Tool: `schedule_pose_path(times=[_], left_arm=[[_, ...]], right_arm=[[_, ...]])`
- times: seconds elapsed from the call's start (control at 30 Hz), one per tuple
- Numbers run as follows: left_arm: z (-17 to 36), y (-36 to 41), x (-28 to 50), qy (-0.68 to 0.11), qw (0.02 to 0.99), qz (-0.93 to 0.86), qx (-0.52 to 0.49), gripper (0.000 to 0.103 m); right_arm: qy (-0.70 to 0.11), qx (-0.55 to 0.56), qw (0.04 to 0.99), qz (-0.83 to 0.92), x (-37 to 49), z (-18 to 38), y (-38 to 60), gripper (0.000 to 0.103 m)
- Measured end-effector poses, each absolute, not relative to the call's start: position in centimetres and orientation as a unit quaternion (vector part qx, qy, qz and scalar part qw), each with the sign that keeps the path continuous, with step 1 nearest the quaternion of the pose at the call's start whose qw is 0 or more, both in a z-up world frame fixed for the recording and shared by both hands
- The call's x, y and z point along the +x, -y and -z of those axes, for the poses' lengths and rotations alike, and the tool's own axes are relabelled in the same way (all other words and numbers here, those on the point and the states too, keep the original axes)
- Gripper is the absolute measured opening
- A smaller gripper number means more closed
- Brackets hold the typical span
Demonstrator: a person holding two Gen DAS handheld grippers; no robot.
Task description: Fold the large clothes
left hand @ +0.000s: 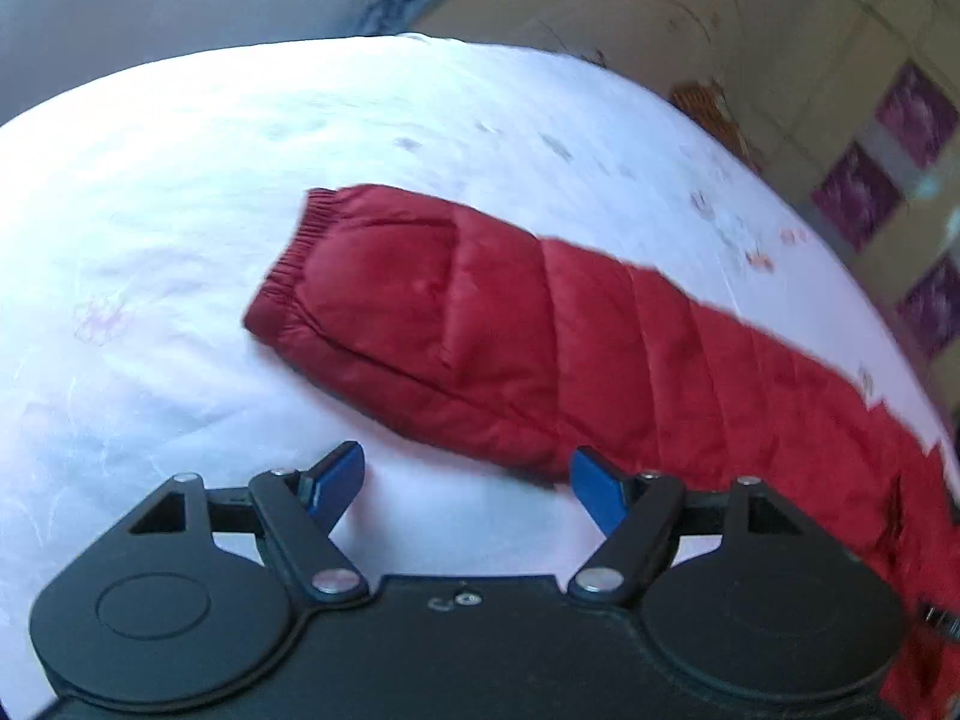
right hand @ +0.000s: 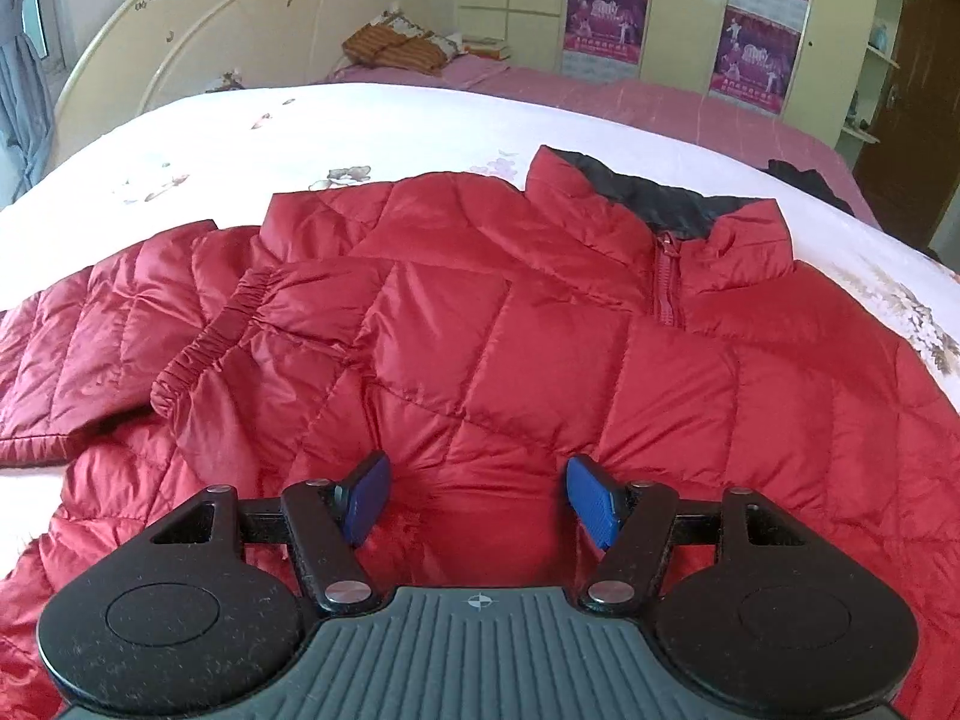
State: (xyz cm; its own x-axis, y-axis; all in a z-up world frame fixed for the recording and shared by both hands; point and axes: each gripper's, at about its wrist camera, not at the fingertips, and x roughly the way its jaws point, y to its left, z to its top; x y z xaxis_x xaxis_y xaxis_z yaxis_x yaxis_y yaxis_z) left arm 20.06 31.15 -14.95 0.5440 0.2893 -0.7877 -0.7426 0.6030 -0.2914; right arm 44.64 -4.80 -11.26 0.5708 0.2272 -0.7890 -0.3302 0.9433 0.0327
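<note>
My left gripper (left hand: 468,483) hangs over the white bedsheet (left hand: 180,210), jaws spread wide with nothing between them but bare sheet. The log of my own motion shows in the blur of that view. Just beyond my fingertips lies 1 sleeve (left hand: 480,324) of the red quilted jacket (right hand: 510,348), stretched flat across the sheet with its ribbed cuff (left hand: 288,258) pointing away from the jacket body.

My right gripper (right hand: 477,495) is over the jacket's front, jaws about halfway apart; the blue pads (right hand: 591,501) sit at the fabric, which puckers between them, but I cannot tell whether they pinch it. The other sleeve (right hand: 288,306) is folded across the chest, its gathered cuff (right hand: 210,342) lying on the quilting ahead and to my left. The zip (right hand: 665,282) is closed up to the collar (right hand: 690,210), whose dark lining shows.

Around the bed: a cream curved headboard (right hand: 198,30), a striped pillow (right hand: 396,48) on a pink cover (right hand: 600,102), a wardrobe with 4 purple posters (right hand: 606,18), a grey curtain (right hand: 18,90), and a dark garment (right hand: 804,177) at the sheet's far edge.
</note>
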Motion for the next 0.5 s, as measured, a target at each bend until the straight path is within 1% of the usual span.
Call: schedule_pose_path(times=[0.1, 0.17, 0.2, 0.23, 0.27, 0.33, 0.4, 0.5], left_arm=[[15.3, -32.1, 20.0, -0.332, 0.821, -0.320, -0.338, 0.073], [15.8, -32.7, 20.8, -0.310, 0.825, -0.325, -0.344, 0.065], [15.9, -33.2, 21.0, -0.298, 0.825, -0.328, -0.350, 0.059], [16.1, -33.5, 21.1, -0.289, 0.826, -0.330, -0.354, 0.049], [16.2, -33.9, 21.3, -0.278, 0.827, -0.337, -0.355, 0.043], [16.3, -34.3, 21.3, -0.271, 0.827, -0.345, -0.352, 0.024], [16.1, -34.2, 21.7, -0.268, 0.832, -0.337, -0.351, 0.012], [14.9, -33.4, 22.4, -0.260, 0.847, -0.322, -0.334, 0.008]], right_arm=[[-0.434, -0.060, 0.885, -0.156, 44.5, 11.2, 4.5, 0.065], [-0.433, -0.064, 0.886, -0.155, 44.5, 11.3, 4.3, 0.065], [-0.433, -0.063, 0.886, -0.155, 44.5, 11.4, 4.4, 0.065], [-0.433, -0.062, 0.886, -0.155, 44.5, 11.4, 4.4, 0.065], [-0.432, -0.062, 0.886, -0.155, 44.5, 11.4, 4.4, 0.065], [-0.431, -0.061, 0.887, -0.155, 44.4, 11.4, 4.4, 0.065], [-0.428, -0.053, 0.889, -0.152, 44.4, 11.1, 4.6, 0.065], [-0.416, -0.045, 0.897, -0.141, 44.2, 10.8, 4.9, 0.065]])
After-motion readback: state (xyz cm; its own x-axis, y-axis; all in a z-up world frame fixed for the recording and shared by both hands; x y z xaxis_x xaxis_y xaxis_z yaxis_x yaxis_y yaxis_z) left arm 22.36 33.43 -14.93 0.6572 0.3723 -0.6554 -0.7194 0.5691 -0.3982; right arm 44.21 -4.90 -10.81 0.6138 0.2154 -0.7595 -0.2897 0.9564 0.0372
